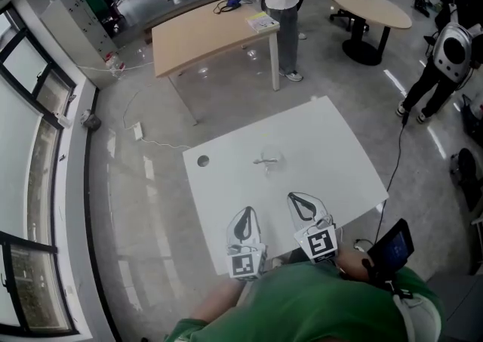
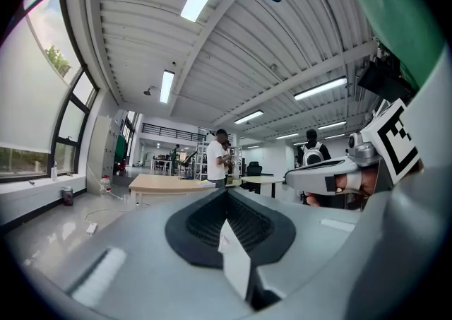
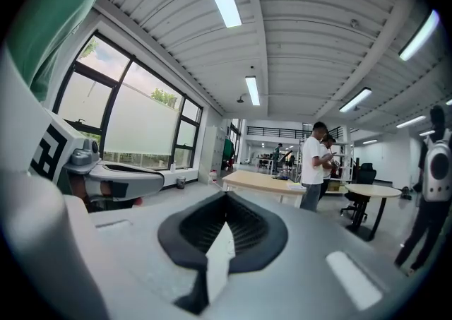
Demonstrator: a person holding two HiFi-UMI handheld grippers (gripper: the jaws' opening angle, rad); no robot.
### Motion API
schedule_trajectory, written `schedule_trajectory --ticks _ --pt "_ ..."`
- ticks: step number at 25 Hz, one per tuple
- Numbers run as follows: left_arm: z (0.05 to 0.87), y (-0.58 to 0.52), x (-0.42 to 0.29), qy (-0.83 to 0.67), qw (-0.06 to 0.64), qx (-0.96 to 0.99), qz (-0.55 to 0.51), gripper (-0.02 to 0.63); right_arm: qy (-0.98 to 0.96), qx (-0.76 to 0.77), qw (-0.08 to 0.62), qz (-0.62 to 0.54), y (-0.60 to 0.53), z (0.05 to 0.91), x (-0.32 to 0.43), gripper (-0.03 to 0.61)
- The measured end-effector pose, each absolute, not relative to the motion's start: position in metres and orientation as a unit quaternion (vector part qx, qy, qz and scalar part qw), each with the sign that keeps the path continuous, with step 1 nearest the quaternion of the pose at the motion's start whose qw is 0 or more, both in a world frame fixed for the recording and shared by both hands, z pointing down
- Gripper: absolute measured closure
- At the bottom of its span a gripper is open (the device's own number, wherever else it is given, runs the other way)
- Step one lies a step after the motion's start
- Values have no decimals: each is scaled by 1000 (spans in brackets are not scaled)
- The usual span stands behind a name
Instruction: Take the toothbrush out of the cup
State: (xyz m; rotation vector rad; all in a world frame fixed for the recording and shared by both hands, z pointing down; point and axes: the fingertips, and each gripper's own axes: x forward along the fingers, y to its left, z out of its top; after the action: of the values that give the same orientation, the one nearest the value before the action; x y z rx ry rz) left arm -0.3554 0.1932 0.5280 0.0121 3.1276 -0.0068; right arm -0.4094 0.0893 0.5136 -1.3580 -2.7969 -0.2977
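On the white table point(image 1: 332, 152), near its middle, sits a small pale object point(image 1: 266, 160). It is too small for me to tell a cup from a toothbrush. Both grippers hover at the table's near edge, well short of that object. My left gripper point(image 1: 244, 217) has its jaws together with nothing between them. My right gripper point(image 1: 299, 201) is likewise shut and empty. The left gripper view shows its own dark pads point(image 2: 227, 223) closed and pointing out over the room, with the right gripper point(image 2: 339, 174) beside it. The small object appears in neither gripper view.
A round cable hole point(image 1: 202, 160) is in the table's left part. Beyond stand a wooden table point(image 1: 204, 35), a person in a white shirt point(image 1: 281, 1), a round table point(image 1: 371, 8) and another person point(image 1: 445, 61). Windows point(image 1: 23, 144) run along the left.
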Motion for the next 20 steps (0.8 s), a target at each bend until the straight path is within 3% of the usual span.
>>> schedule_trajectory --ticks 20 --pt "575 238 -431 996 -66 54 32 611 -853 -492 65 -162 152 573 -489 577"
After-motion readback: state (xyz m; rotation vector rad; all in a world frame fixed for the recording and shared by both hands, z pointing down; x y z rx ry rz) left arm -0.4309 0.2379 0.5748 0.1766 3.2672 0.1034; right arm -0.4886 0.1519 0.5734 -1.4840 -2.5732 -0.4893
